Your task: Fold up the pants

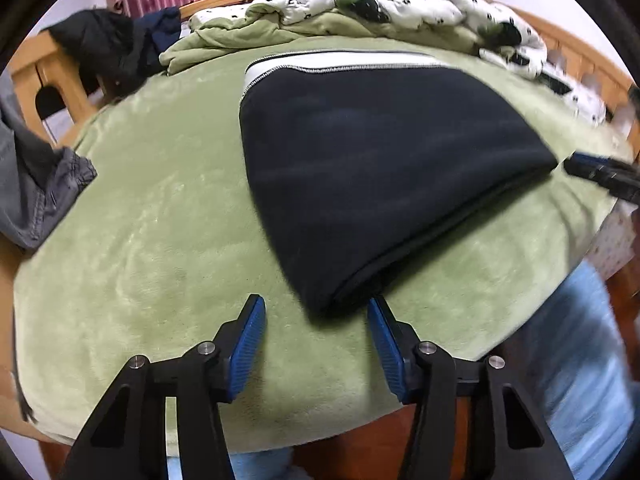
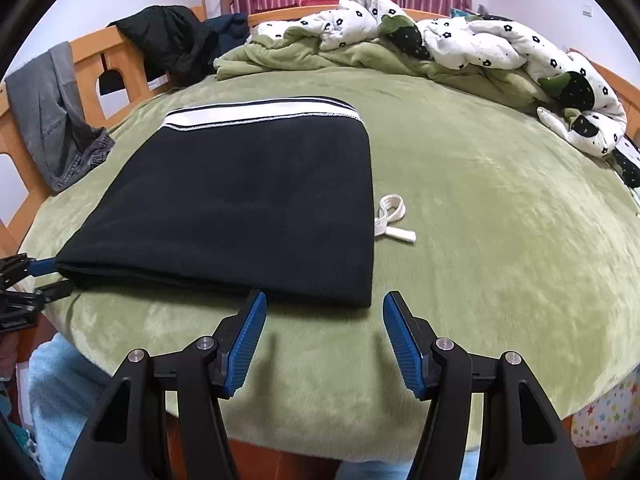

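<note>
The black fleece pants (image 2: 236, 208), folded into a flat rectangle with a white striped waistband at the far edge, lie on the green plush blanket (image 2: 480, 240) that covers the bed. The left gripper (image 1: 316, 312) hangs just before the near corner of the pants with its 2 blue pads spread apart and nothing between them. The right gripper (image 2: 324, 308) is also spread wide and empty, just before the near edge of the pants. A white flat drawstring (image 2: 390, 220) comes out from the right side of the pants. A crumpled white flowered quilt (image 2: 480, 40) lies at the far end of the bed.
</note>
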The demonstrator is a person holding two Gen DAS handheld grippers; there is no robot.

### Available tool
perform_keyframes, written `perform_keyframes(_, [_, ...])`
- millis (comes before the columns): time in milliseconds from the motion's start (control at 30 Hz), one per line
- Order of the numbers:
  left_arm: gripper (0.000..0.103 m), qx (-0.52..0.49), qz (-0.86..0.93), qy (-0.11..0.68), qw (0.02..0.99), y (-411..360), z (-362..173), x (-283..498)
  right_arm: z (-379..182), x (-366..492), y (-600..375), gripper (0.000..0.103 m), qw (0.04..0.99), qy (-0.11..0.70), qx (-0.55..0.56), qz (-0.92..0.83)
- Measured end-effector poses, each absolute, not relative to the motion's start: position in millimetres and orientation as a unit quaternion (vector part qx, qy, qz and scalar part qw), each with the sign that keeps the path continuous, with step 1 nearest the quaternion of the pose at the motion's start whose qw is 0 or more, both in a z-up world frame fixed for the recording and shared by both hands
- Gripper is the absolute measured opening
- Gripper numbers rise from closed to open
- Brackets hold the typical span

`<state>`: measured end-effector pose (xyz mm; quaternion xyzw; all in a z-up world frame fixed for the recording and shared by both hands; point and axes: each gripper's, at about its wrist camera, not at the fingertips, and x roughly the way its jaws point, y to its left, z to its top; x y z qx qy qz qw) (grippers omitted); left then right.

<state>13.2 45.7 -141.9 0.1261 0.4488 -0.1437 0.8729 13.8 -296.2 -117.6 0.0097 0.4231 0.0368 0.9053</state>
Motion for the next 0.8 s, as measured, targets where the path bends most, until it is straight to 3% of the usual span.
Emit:
perform_keyframes(100, [0.045, 0.175, -0.137, 0.439, 0.871, 33.0, -149.7, 18.8, -118.5, 8.9, -293.9, 0.06, 0.905, 0.425, 0.01, 0.034])
perform_keyframes(133, [0.03, 0.179, -0.14, 0.434, 0.872, 30.5, -149.1, 21.5, -119.6, 9.7, -293.6, 0.06, 0.904, 0.427, 0.01, 0.033])
perform_keyframes(167, [0.024, 0.167, -0.141, 0.433, 0.874, 29.9, -145.9, 23.3, -121.3, 10.6, -293.0, 0.06, 0.902, 0.431, 0.011, 0.03])
perform_keyframes(267, [0.017, 0.066, -0.127, 0.394, 0.908, 51.8, -124.9, 20.6, -124.9, 11.0, -292.3, 0.06, 0.898, 0.438, 0.008, 0.027])
perform_keyframes(400, [0.017, 0.016, -0.125, 0.444, 0.887, 68.8, -146.4, 22.4, -122.1, 6.7, -292.7, 0.06, 0.902, 0.431, 0.009, 0.024])
perform_keyframes(667, [0.023, -0.027, -0.138, 0.425, 0.894, 93.5, -132.2, -3.8, -103.2, 29.4, -297.1, 0.06, 0.913, 0.404, 0.02, 0.048])
perform_keyframes(700, [0.025, -0.034, -0.139, 0.415, 0.899, 97.4, -125.5, -7.1, -101.8, 36.2, -295.6, 0.06, 0.915, 0.399, 0.017, 0.051])
perform_keyframes(767, [0.048, -0.05, -0.142, 0.394, 0.907, 99.6, -114.5, -8.6, -100.9, 44.1, -291.8, 0.06, 0.919, 0.391, 0.011, 0.052])
perform_keyframes(800, [0.049, -0.054, -0.141, 0.387, 0.91, 97.8, -109.1, -5.8, -101.3, 49.6, -288.8, 0.06, 0.921, 0.384, 0.01, 0.056])
